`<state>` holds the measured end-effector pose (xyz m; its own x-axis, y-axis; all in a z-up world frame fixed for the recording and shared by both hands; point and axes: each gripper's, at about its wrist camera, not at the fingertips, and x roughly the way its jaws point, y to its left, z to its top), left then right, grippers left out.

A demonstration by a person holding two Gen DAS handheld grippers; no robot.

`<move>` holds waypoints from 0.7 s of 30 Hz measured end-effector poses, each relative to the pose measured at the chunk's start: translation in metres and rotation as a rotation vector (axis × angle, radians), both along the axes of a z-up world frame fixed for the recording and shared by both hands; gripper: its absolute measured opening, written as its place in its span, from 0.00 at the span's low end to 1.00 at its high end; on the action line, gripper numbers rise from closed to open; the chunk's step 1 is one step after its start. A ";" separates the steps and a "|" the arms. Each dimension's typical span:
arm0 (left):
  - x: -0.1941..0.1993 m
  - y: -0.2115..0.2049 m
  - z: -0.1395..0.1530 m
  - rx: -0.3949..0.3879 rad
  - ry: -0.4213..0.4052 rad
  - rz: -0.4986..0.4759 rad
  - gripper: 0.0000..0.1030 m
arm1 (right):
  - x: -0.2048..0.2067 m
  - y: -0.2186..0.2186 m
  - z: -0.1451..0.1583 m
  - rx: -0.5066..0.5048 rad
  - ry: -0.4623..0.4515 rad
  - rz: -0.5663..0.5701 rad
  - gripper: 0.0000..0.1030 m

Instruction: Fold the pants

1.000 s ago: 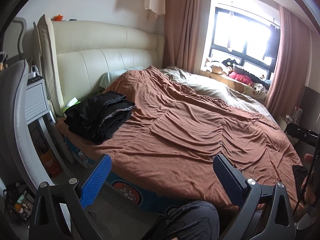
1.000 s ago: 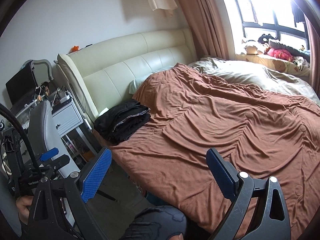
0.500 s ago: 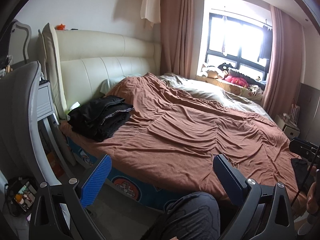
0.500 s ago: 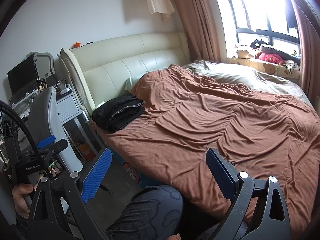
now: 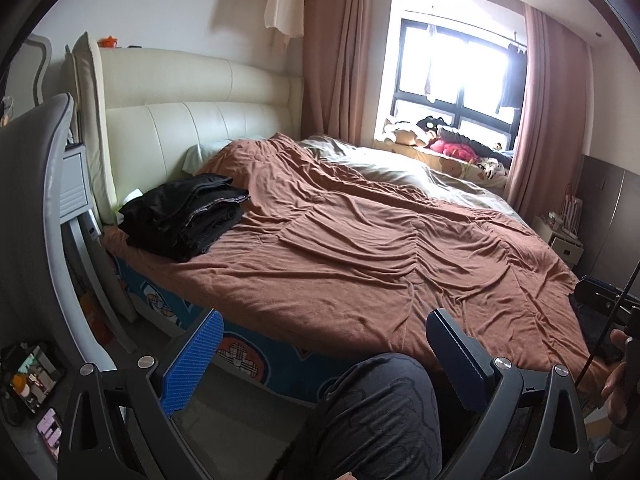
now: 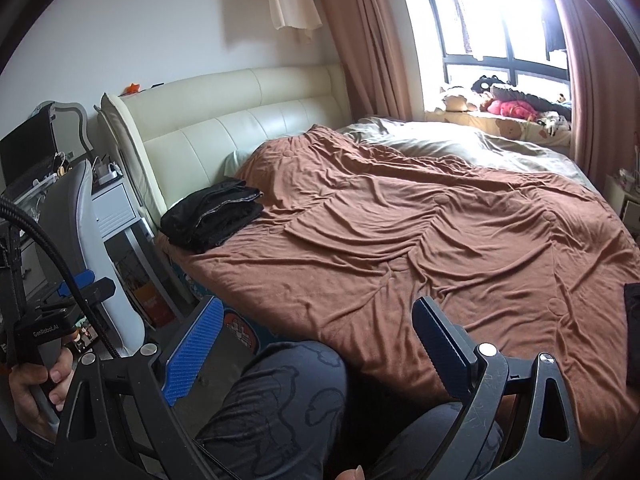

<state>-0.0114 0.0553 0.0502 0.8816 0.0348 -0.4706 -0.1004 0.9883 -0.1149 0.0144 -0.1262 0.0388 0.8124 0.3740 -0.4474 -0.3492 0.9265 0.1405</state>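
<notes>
Folded black pants (image 5: 182, 210) (image 6: 214, 218) lie in a stack on the brown bedspread (image 5: 360, 264) (image 6: 420, 248), at the bed's near left corner beside the cream headboard. More dark cloth (image 6: 632, 332) (image 5: 584, 312) shows at the right edge of the bed. My left gripper (image 5: 322, 358) hangs open and empty off the bed's side, above the person's knee. My right gripper (image 6: 316, 350) is likewise open and empty, back from the bed edge, far from the pants.
The person's knee in grey patterned trousers (image 5: 384, 412) (image 6: 288, 400) sits between the fingers. A grey chair (image 5: 36, 220) (image 6: 76, 248) and a nightstand (image 6: 112, 208) stand left of the bed. A windowsill with plush toys (image 5: 448, 140) lies beyond. A small cabinet (image 5: 560, 236) is at right.
Both grippers have drawn back and risen away from the bed, so the bed and pants look smaller and the knee fills more of the foreground. Both stayed open.
</notes>
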 end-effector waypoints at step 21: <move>-0.013 0.014 -0.002 0.001 -0.036 0.024 0.99 | -0.009 0.002 -0.014 0.010 0.009 -0.015 1.00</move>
